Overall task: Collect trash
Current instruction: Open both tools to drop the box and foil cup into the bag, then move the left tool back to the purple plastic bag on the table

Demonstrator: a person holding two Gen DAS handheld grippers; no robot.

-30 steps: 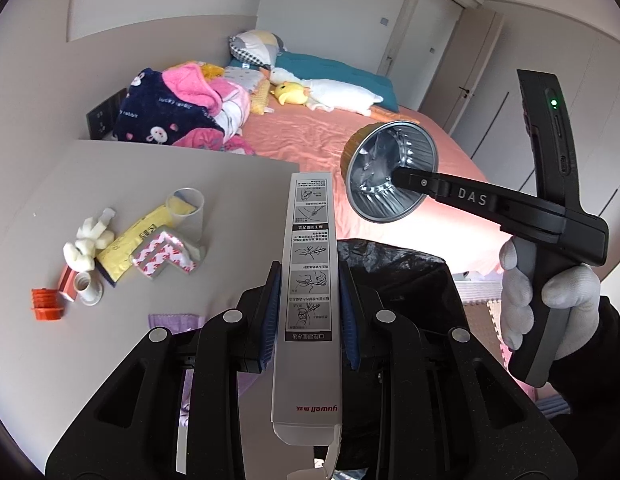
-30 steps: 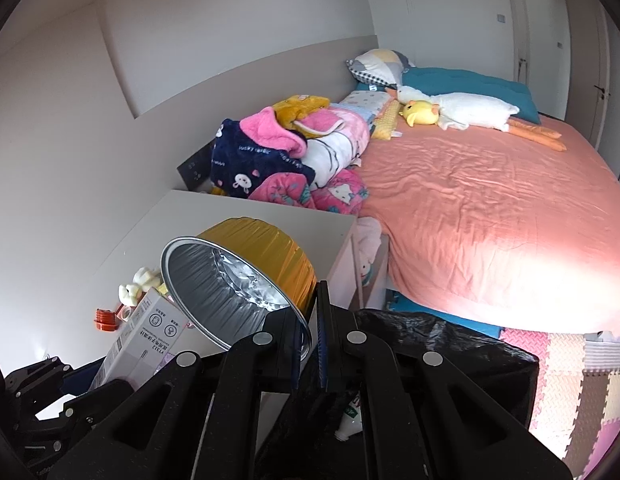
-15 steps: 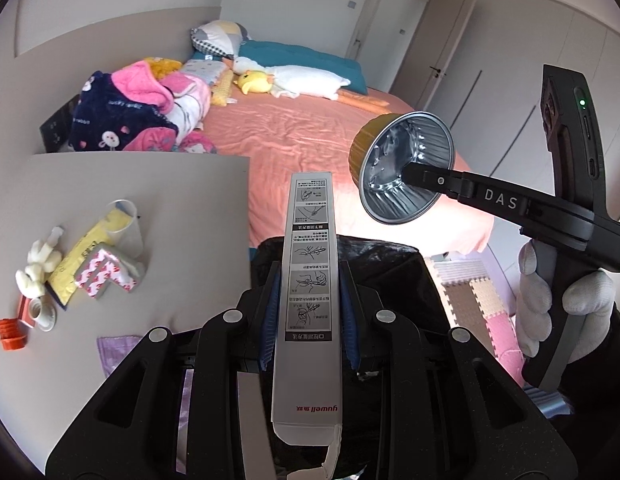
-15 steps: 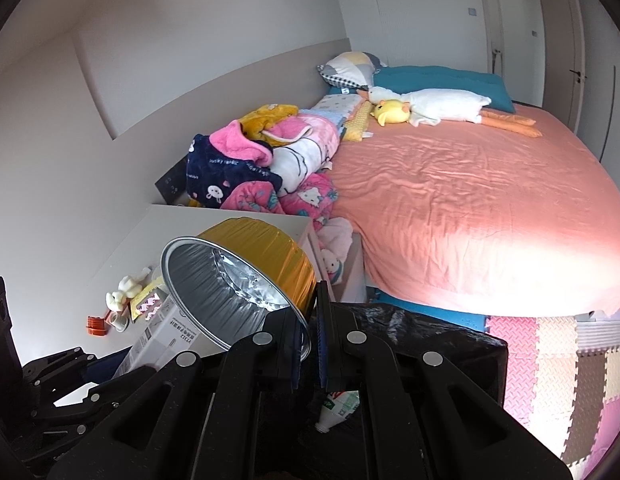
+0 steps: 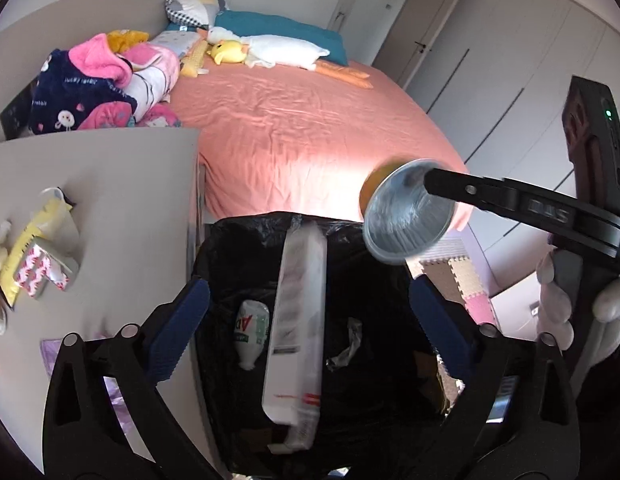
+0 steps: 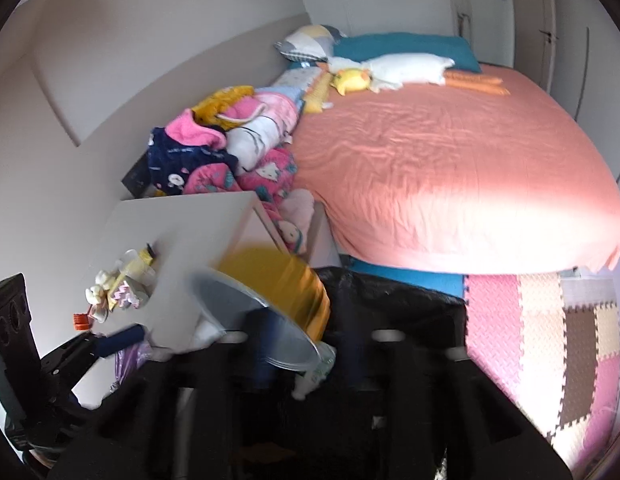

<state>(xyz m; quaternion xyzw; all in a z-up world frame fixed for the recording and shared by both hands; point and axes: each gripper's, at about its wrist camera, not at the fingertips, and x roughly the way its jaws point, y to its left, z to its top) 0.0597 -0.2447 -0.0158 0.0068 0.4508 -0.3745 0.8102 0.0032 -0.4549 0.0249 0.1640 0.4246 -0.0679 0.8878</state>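
Over black bin bag (image 5: 230, 248) | long white box (image 5: 298, 320) upright | print blurred

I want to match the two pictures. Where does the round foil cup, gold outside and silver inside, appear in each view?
Left wrist view: the round gold-and-silver foil cup is right of centre, at the tip of the other claw, above the black trash bag.
Right wrist view: the cup, blurred, is lower left of centre, close to the camera.
Shared landmark: the salmon-pink bed.
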